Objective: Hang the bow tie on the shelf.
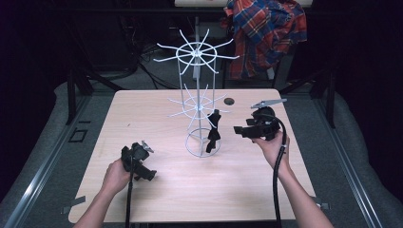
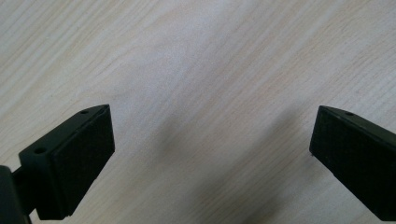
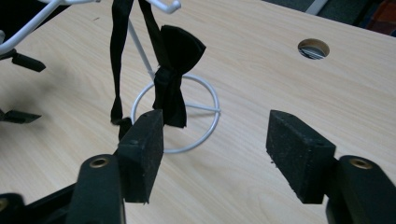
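The left gripper (image 2: 212,140) hovers over the pale wooden table (image 2: 196,56), jaws spread wide — nothing between them. The right gripper (image 3: 215,140) gapes too, empty, near the black fabric bow tie (image 3: 175,70) hanging on the white wire rack (image 1: 199,102).

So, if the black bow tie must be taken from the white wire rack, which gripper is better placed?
Probably the right gripper: open, just beside the bow tie on the rack. The left gripper, also open, faces bare table.
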### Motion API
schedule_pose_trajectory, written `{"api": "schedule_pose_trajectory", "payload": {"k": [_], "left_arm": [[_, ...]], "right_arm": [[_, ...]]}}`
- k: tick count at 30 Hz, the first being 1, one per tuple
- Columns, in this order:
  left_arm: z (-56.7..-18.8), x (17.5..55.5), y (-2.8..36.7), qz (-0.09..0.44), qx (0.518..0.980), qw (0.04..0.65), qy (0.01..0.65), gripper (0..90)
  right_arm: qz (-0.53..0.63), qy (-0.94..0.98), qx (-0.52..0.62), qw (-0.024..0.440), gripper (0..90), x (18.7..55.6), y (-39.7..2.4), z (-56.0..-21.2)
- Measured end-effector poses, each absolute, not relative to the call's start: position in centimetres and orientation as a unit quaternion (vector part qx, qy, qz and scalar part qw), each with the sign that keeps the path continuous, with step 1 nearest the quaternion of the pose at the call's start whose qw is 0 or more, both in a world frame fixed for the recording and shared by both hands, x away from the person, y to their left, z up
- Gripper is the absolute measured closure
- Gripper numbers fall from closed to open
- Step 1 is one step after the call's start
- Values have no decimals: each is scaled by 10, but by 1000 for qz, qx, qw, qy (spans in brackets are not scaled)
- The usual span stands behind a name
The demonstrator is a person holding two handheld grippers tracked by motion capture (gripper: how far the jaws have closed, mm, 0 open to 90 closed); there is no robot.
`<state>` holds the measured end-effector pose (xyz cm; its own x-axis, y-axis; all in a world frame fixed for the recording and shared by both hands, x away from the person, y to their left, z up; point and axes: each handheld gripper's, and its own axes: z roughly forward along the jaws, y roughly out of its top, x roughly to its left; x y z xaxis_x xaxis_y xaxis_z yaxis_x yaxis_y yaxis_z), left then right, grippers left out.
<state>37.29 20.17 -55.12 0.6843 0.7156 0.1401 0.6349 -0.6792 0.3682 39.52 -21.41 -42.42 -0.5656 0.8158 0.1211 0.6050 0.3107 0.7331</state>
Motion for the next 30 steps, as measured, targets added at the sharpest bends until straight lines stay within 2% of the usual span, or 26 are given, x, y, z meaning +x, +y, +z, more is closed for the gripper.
{"api": "schedule_pose_trajectory", "payload": {"k": [17,30], "left_arm": [[-551,372,201,139,906,145,373,1],[-552,373,200,137,906,142,373,1]], "right_arm": [[350,822,426,140,213,362,-237,-420],[331,830,425,140,163,340,-256,-427]]}}
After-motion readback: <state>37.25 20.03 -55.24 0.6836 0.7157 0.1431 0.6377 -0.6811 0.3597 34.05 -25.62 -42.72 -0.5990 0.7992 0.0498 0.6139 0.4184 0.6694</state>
